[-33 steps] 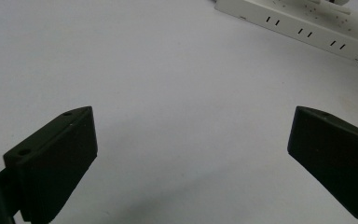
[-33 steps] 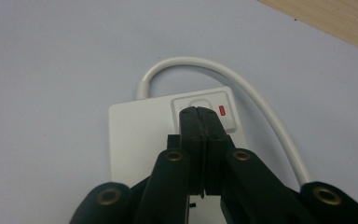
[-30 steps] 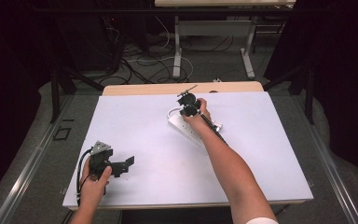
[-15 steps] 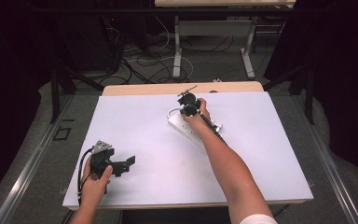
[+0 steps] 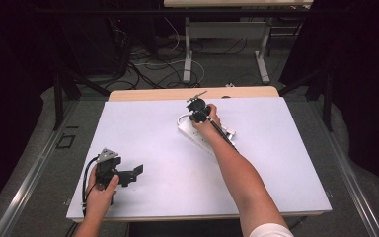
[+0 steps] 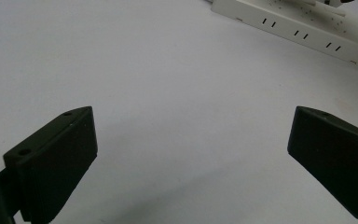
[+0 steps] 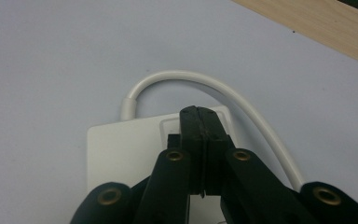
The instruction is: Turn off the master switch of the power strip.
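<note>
A white power strip [image 5: 191, 133] lies at an angle on the white table [image 5: 286, 163], past its middle. My right gripper [image 5: 196, 118] points down at the strip's far end. In the right gripper view its jaws are shut together with nothing between them, and the right gripper [image 7: 199, 114] has its tips over a recessed square on the power strip [image 7: 121, 149]. A white cable [image 7: 177, 77] loops out from that end. My left gripper [image 5: 136, 173] rests near the front left, open and empty. From the left gripper [image 6: 191, 135], the power strip [image 6: 293, 28] lies far ahead.
A strip of bare wood [image 5: 153, 94] runs along the table's far edge. Beyond it the floor holds cables and the legs of another table [image 5: 187, 54]. Dark curtains close in both sides.
</note>
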Tool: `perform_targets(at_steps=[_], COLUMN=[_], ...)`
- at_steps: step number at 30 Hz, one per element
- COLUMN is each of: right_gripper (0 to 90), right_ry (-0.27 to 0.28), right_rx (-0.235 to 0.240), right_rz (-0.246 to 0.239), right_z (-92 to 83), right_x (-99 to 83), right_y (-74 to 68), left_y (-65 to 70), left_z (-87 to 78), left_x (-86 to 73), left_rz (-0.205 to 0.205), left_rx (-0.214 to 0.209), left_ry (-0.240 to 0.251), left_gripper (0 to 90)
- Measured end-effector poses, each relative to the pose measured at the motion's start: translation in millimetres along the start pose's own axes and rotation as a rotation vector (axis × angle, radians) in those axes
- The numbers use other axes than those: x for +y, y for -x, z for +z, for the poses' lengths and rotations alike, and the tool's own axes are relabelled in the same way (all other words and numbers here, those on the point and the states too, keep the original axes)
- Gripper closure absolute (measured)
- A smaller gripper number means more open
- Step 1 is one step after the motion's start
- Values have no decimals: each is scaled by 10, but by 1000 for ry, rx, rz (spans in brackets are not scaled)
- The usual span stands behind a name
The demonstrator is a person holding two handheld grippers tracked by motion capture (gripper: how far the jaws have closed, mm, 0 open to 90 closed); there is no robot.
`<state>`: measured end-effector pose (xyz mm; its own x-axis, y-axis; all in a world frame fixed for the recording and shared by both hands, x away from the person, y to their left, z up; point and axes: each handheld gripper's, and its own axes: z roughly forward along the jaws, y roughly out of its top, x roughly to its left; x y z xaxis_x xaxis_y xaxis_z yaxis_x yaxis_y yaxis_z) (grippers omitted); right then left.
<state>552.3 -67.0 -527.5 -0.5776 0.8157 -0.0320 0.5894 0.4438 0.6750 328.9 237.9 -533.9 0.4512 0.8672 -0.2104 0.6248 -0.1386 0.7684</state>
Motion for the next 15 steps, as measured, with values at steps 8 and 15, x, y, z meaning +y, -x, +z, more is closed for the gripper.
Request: perform_targets(at_steps=[8, 15], right_gripper=[900, 900], right_ry=[-26, -78], right_rx=[50, -13], right_rz=[48, -11], right_z=[0, 5], right_x=[-3, 37], right_y=[56, -7], left_y=[5, 8], left_z=[-7, -8], left_x=[-1, 0], left_rz=[0, 3], left_rx=[-1, 0], left_ry=[4, 2], left_gripper=[16, 16])
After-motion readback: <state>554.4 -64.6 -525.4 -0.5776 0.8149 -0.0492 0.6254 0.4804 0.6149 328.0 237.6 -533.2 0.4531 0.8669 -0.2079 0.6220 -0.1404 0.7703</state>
